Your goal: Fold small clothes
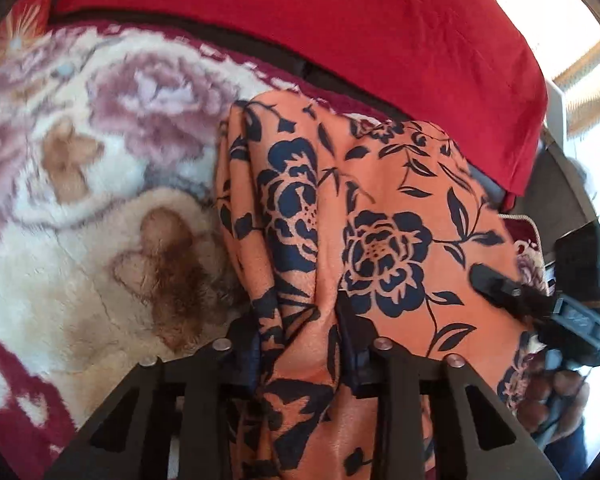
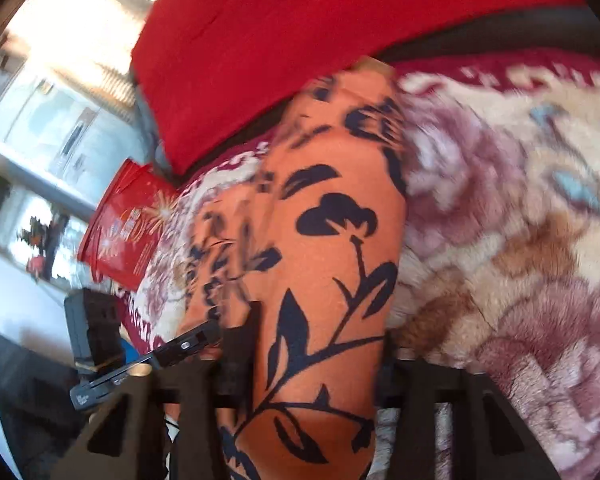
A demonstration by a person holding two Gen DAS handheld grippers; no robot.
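An orange garment (image 1: pixel 384 200) printed with navy flowers lies bunched on a plush floral blanket (image 1: pixel 100 152). My left gripper (image 1: pixel 300 320) is shut on a gathered fold of it, with cloth pinched between the black fingers (image 1: pixel 350 320) and spilling toward the camera. At the right edge of that view, the other gripper's finger (image 1: pixel 496 284) rests on the same garment. In the right wrist view, my right gripper (image 2: pixel 316 344) is shut on the orange garment (image 2: pixel 332 240), which fills the gap between its jaws. The left gripper's finger (image 2: pixel 192 340) shows at the lower left, against the cloth's edge.
A large red cushion or cloth (image 1: pixel 340 28) lies along the far side of the blanket. A red printed box (image 2: pixel 120 224) sits past the blanket's edge, with bright windows behind it. A person's hand (image 1: pixel 556 396) holds the right gripper at the lower right.
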